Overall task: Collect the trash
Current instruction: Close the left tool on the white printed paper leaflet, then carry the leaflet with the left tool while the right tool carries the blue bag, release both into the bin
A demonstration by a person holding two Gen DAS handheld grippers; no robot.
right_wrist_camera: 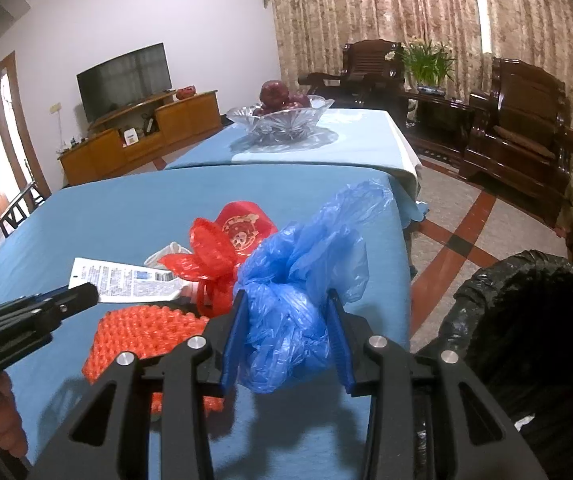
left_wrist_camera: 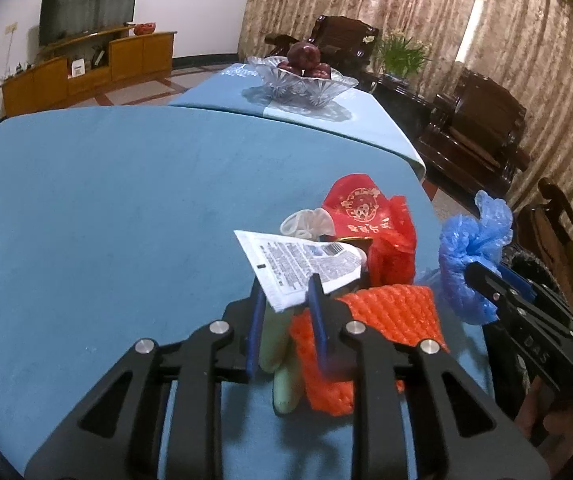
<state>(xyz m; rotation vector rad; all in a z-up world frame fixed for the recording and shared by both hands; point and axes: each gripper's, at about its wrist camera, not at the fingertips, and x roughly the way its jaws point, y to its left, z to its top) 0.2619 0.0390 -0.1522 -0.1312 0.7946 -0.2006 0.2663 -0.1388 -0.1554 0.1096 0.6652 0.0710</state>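
My left gripper (left_wrist_camera: 286, 286) stands shut on the near corner of a white printed packet (left_wrist_camera: 302, 264); a pale green piece (left_wrist_camera: 280, 364) also lies between its blue fingers. Around it on the blue tablecloth (left_wrist_camera: 106, 220) lie an orange foam net (left_wrist_camera: 390, 312), a red plastic bag (left_wrist_camera: 366, 216) and a white foam net (left_wrist_camera: 306, 222). My right gripper (right_wrist_camera: 286, 298) is shut on a crumpled blue plastic bag (right_wrist_camera: 298, 280), held above the table's right edge. In the right wrist view the left gripper (right_wrist_camera: 82, 294) reaches in from the left beside the packet (right_wrist_camera: 126, 280).
A bin with a black liner (right_wrist_camera: 526, 320) stands on the floor right of the table. A glass bowl of red apples (left_wrist_camera: 306, 80) sits at the far end of the table. Dark wooden armchairs (right_wrist_camera: 518, 128) line the curtained wall. A person's hand (right_wrist_camera: 6, 420) shows at the lower left.
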